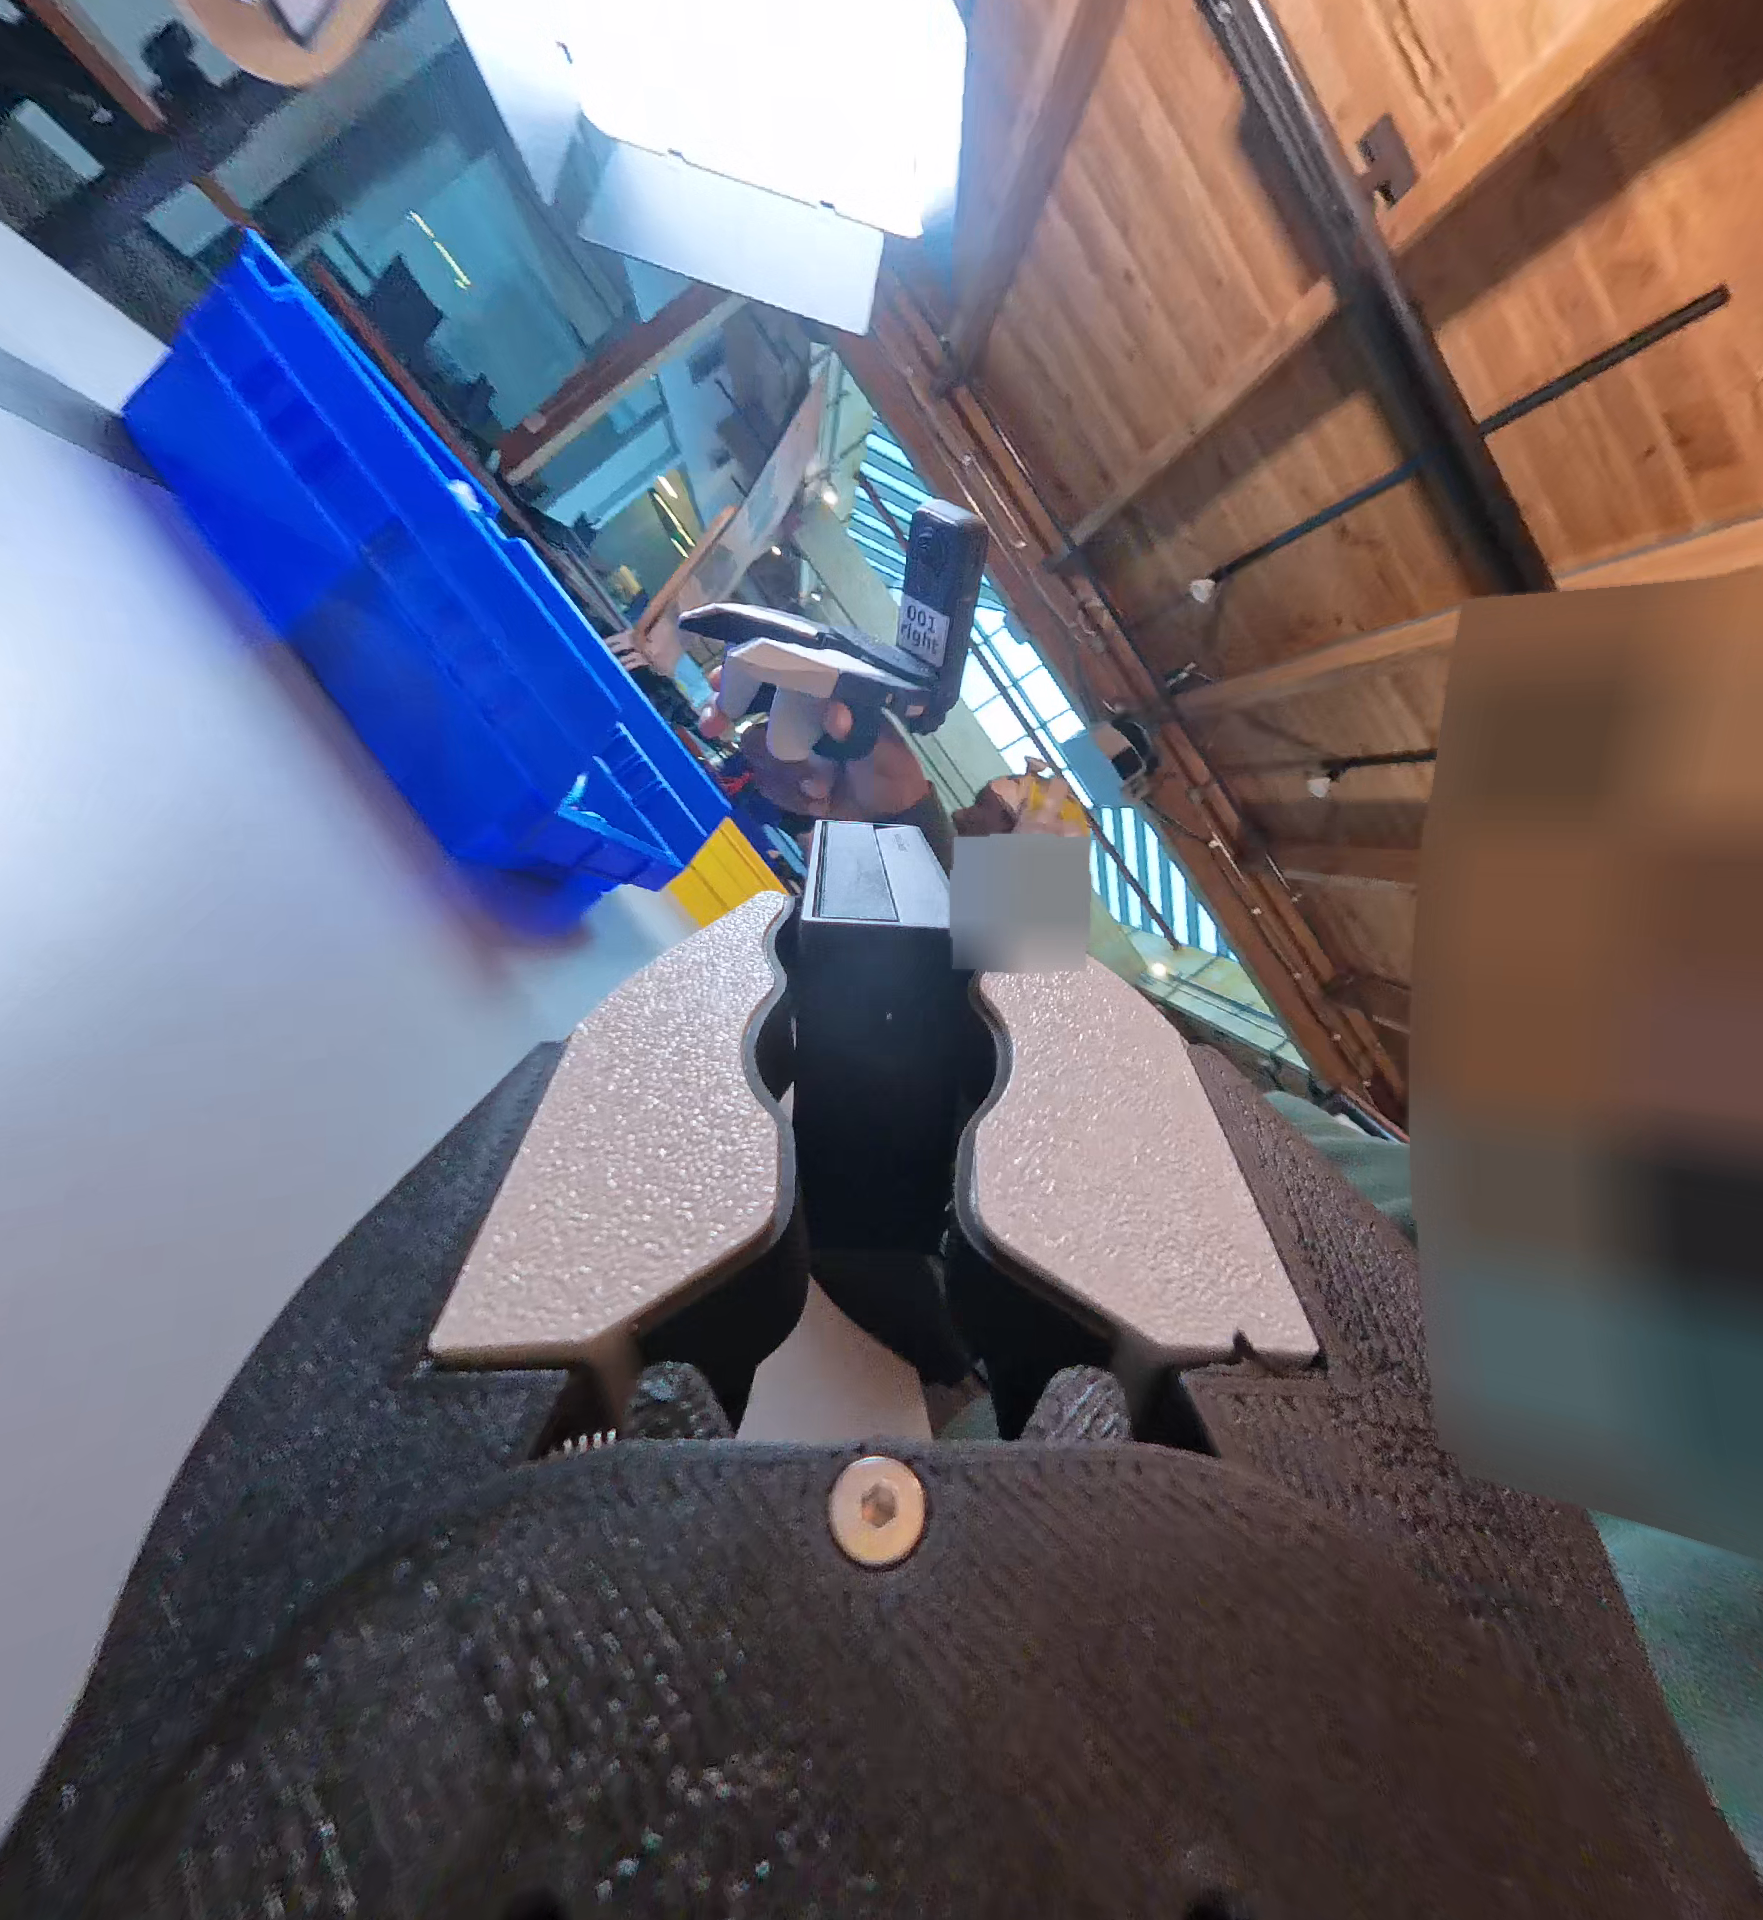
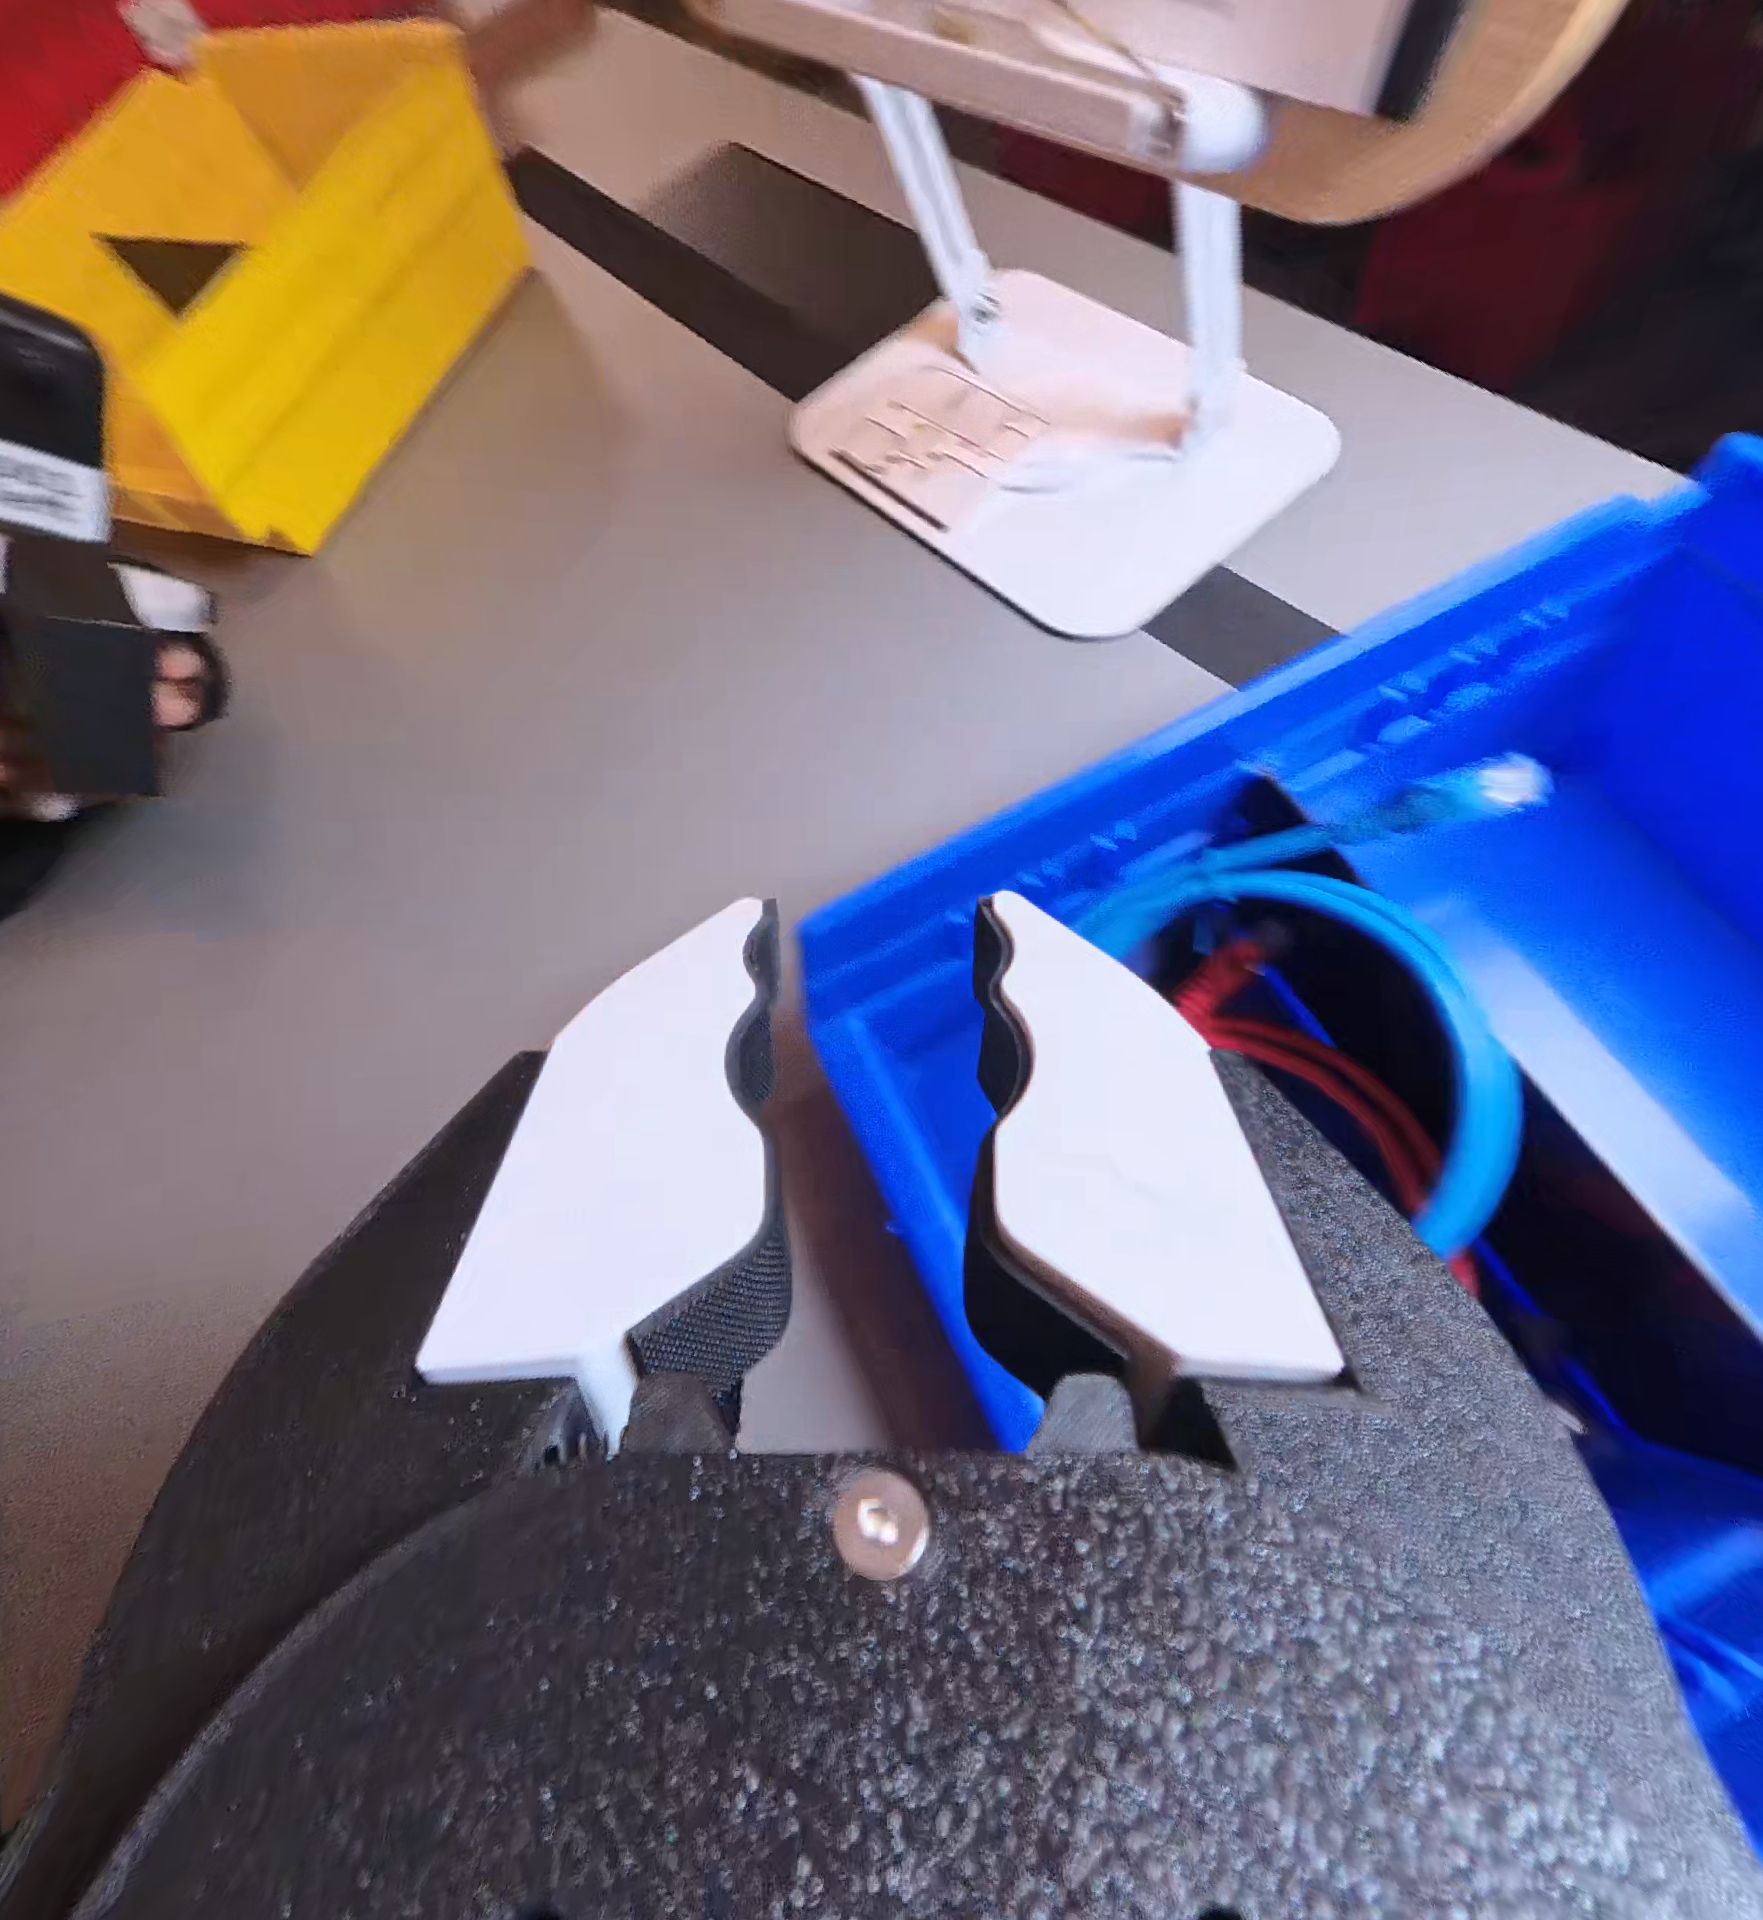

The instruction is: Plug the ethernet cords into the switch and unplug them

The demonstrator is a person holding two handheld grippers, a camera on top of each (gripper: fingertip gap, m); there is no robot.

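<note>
In the left wrist view we see our left gripper (image 1: pixel 877 1049) with its jaws clamped on a black box, the switch (image 1: pixel 872 997), lifted off the grey tabletop (image 1: pixel 129 1039). Beyond it stand a blue bin (image 1: pixel 389 592) and the right gripper (image 1: pixel 752 665), held in the air.

The right wrist view alone shows inside the bin (image 2: pixel 1479 727): coiled blue ethernet cords (image 2: pixel 1469 1049) and a red one (image 2: pixel 1292 1060). There the right gripper (image 2: pixel 877 997) hangs with jaws apart and empty, astride the bin's near corner. A yellow bin (image 2: pixel 316 312) and a white stand (image 2: pixel 1064 468) sit farther off.
</note>
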